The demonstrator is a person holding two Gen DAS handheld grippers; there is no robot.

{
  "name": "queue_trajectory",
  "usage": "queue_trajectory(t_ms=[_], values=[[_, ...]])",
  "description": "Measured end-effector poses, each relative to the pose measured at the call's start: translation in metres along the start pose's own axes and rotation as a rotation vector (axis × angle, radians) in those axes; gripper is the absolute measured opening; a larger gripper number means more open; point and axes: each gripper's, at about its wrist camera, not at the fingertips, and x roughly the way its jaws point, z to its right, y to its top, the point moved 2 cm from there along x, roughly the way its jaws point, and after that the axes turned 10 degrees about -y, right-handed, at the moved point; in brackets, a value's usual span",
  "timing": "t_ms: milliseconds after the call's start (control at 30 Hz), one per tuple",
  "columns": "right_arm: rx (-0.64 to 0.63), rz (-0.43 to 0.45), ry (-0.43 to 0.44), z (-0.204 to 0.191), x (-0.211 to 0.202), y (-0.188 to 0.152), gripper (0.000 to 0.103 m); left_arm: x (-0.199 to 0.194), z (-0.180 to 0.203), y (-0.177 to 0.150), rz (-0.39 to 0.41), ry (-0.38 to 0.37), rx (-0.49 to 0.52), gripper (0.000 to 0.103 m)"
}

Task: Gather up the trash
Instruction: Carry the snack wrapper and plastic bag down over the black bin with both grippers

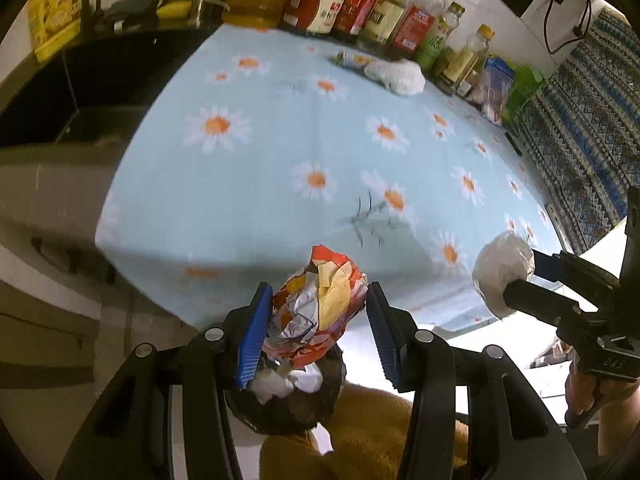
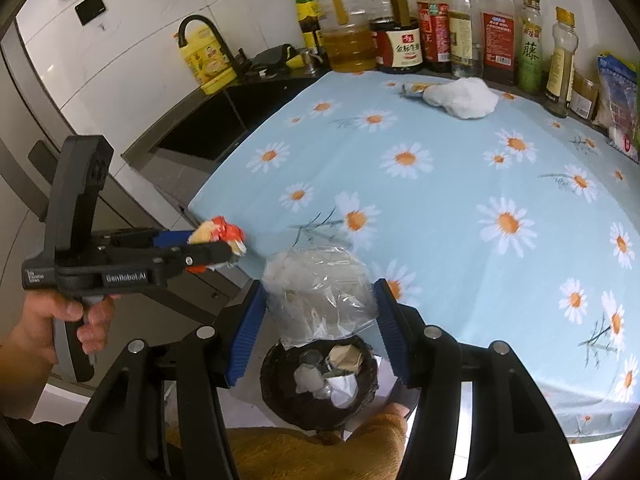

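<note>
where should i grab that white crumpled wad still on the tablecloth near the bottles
Grip the white crumpled wad across its bulging right half, where it humps highest. Come from above and the near, open tablecloth side: the bottle row stands close behind it, and a small wrapper lies at its left end. It looks soft, so a hand-held gripper should probably close fairly far.

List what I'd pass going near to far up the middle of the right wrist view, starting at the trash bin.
Trash bin → clear plastic bag held in the right claw → daisy tablecloth → crumpled white wad → row of bottles against the wall.
</note>
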Motion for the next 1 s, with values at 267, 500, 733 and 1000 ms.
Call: queue_trajectory(t_ms=[267,500,733,1000], values=[[0.003,-0.054,0.007,-0.02,0.015,-0.024,0.055,0.01,-0.012,-0.038,-0.058,-0.027,-0.042,0.046],[0.017,-0.113,-0.006,-0.031,0.033,-0.044,0.055,0.023,-0.02,-0.06,-0.113,-0.048,-0.051,0.046],[0.033,-0.171,-0.017,-0.03,0.046,-0.062,0.056,0.037,-0.026,-0.078,-0.149,-0.057,-0.07,0.046],[0.019,-0.233,-0.011,-0.035,0.068,-0.069,0.056,0.047,-0.033,-0.087,-0.165,-0.059,-0.1,0.047]])
